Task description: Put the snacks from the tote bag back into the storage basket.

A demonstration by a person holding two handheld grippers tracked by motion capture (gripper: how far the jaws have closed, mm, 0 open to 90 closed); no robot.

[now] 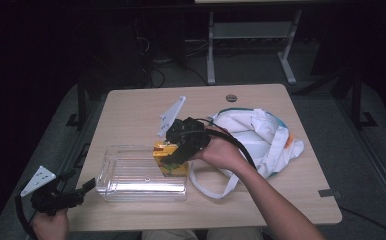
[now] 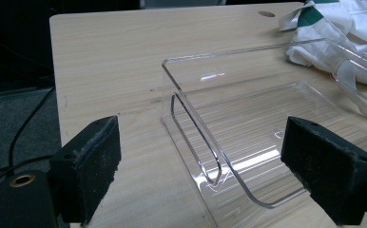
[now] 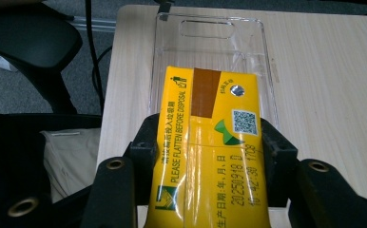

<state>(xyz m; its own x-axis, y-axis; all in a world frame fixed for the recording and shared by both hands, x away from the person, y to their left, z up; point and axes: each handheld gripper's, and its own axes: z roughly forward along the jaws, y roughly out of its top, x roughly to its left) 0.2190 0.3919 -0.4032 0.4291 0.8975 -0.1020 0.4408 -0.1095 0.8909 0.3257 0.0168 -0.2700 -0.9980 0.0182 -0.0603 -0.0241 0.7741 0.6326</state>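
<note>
A yellow drink carton with green print is clamped between the black jaws of my right gripper, held over the right end of a clear plastic bin on the wooden table. The carton's top, with a foil straw hole and a brown strip, points toward the bin's far handle end. My left gripper stays at the table's front left corner, open with nothing between its pads, aimed at the bin's handle end.
A white cloth bag with green trim and long straps lies right of the bin. The wooden table has a grommet hole at its back edge. A dark chair stands on the floor beside the table.
</note>
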